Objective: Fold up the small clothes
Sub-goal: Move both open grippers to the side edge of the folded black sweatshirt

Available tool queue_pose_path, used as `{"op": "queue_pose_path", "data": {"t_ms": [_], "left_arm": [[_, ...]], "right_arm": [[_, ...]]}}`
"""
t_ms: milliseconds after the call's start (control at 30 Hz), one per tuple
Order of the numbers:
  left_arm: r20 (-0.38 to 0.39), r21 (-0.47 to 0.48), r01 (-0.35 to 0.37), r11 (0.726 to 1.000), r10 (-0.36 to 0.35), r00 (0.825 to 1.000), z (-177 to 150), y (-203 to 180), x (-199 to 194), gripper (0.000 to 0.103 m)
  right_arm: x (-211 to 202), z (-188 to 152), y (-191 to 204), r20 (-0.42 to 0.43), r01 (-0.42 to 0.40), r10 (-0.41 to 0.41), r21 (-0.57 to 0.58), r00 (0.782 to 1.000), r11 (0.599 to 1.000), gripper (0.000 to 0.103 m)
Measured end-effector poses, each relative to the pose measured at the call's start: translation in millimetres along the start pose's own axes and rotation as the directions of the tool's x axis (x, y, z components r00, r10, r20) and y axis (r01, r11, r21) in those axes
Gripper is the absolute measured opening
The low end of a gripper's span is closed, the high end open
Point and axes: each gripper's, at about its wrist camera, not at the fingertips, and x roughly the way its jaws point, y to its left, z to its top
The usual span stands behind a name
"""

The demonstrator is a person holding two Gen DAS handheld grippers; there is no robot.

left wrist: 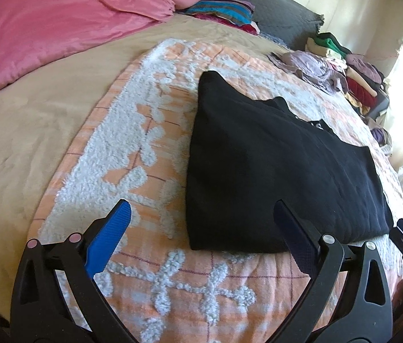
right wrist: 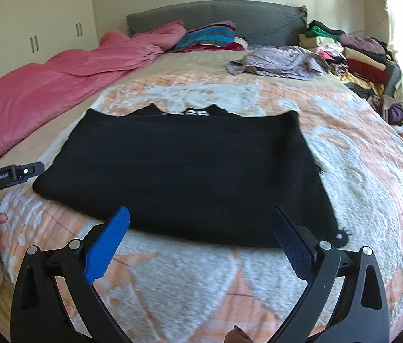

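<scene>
Both grippers, left gripper point(left wrist: 201, 217) and right gripper point(right wrist: 201, 223), hang released and empty over a half-folded black garment point(right wrist: 184, 171) lying on the orange-and-white bedspread point(right wrist: 358, 171). Next fold: pinch both near corners evenly.

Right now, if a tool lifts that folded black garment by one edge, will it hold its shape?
Probably not: the black garment lies limp in soft layers, so it would likely droop and unfold. It looks thick, perhaps heavyish. The tufted blanket may resist sliding.
</scene>
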Motion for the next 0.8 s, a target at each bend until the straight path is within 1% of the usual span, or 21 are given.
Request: {"op": "queue_pose_path", "data": {"t_ms": [467,700,800], "left_arm": [[0.016,-0.070,-0.037,0.997,0.038,0.999,9.8,24.4,-3.1,0.093],[0.022,-0.093,-0.084,0.992,0.086,0.996,19.2,38.1,-2.8,0.093],[0.024,-0.087,-0.102,0.991,0.105,0.994,22.6,40.3,-2.6,0.093]], "right_arm": [[18.2,10.7,61.4,-0.012,-0.086,0.085,-0.128,0.996,0.988,0.098],[28.0,15.7,93.6,-0.017,-0.140,0.139,-0.184,0.990,0.973,0.098],[31.9,15.8,109.6,-0.023,-0.155,0.153,-0.217,0.988,0.964,0.098]]}}
